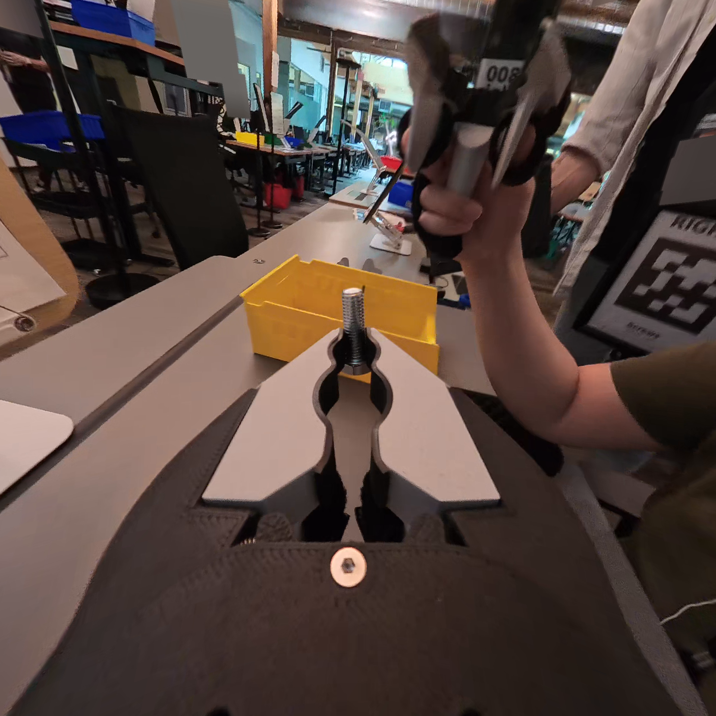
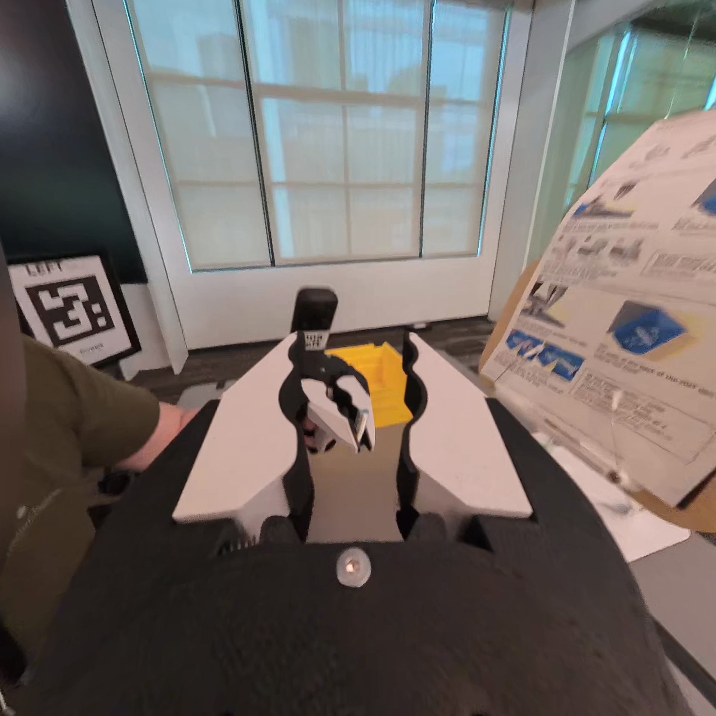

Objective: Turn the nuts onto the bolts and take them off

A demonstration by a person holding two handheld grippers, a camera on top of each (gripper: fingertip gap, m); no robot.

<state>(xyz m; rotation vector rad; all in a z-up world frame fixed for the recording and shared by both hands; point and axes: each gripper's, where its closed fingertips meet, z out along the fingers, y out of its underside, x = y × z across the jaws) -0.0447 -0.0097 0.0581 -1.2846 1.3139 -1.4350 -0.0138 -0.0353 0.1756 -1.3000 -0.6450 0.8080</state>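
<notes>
the left gripper [image 1: 354,348] pinches an upright bolt [image 1: 353,319] before a yellow bin [image 1: 310,306], while the right gripper [image 2: 368,368], raised above, has its jaws spread and empty.

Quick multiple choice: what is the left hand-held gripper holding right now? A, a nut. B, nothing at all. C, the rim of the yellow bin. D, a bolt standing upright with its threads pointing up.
D: the left hand-held gripper is closed around a silver bolt, threaded end up, in front of the yellow bin.
</notes>
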